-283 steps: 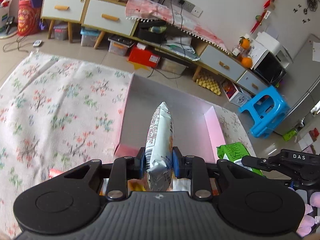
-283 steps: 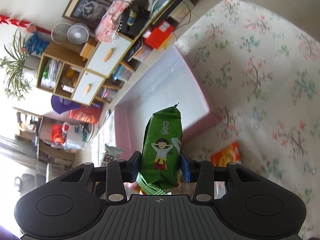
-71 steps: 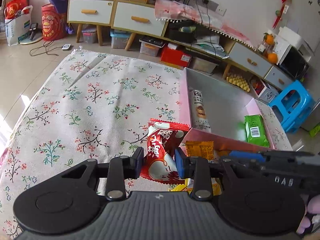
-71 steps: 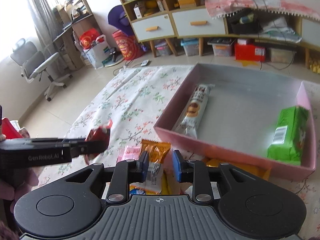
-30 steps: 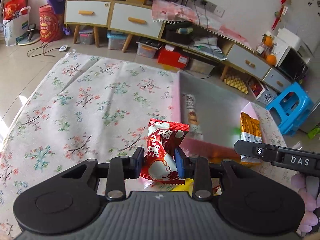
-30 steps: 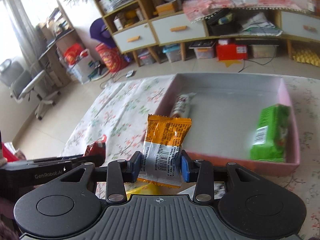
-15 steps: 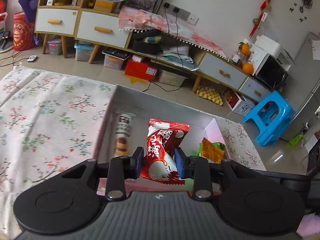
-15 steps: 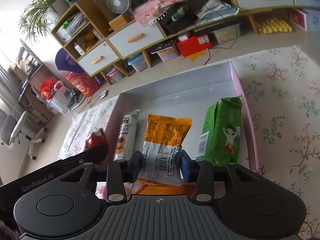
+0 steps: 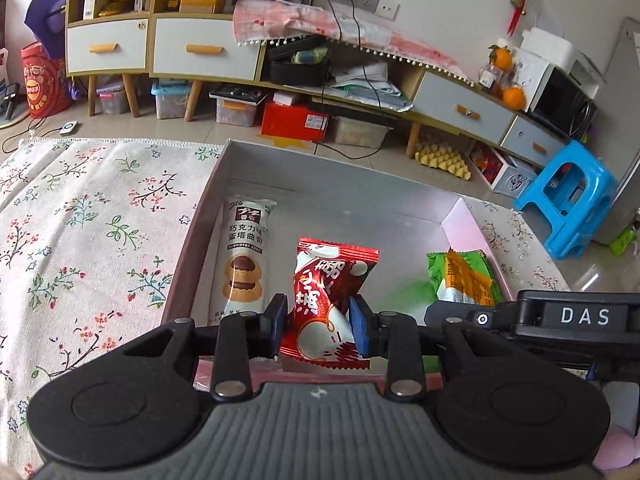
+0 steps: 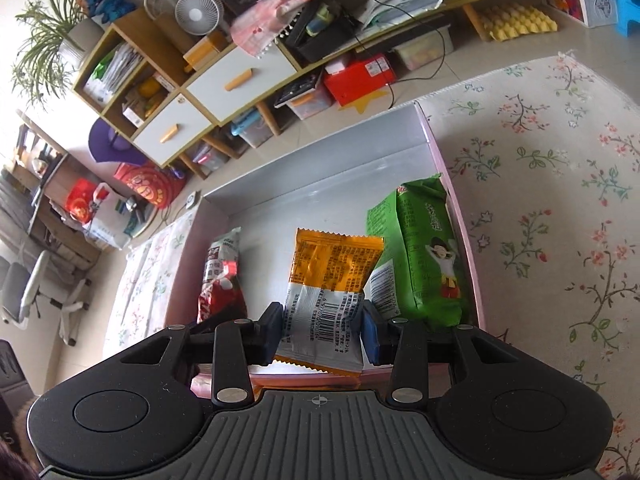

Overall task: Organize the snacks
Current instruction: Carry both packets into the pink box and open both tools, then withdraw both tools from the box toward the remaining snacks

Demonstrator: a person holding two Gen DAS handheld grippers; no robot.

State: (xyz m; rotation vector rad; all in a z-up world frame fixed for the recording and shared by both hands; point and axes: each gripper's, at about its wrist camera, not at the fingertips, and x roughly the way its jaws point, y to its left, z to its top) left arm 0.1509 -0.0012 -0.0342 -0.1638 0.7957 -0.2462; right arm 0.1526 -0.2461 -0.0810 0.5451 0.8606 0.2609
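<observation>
Left gripper (image 9: 318, 322) clamps a red packet (image 9: 328, 300), pads pressed on both its sides; the white Chinese print on it is only partly readable. Right gripper (image 10: 320, 330) is closed on an orange packet (image 10: 330, 292) with a barcode and fine print too small to read. "DAS" shows on the right gripper's body at right in the left view.

Both packets hang over the near part of the pink box (image 9: 188, 248), frame centre. A cookie roll (image 9: 244, 256) lies along the box's left wall, a green packet (image 10: 420, 252) with a cartoon child along the right wall. The grey floor between them is bare toward the far wall.

The box's near wall is mostly hidden by the gripper bodies. The flowered cloth (image 9: 88, 220) runs off frame.
</observation>
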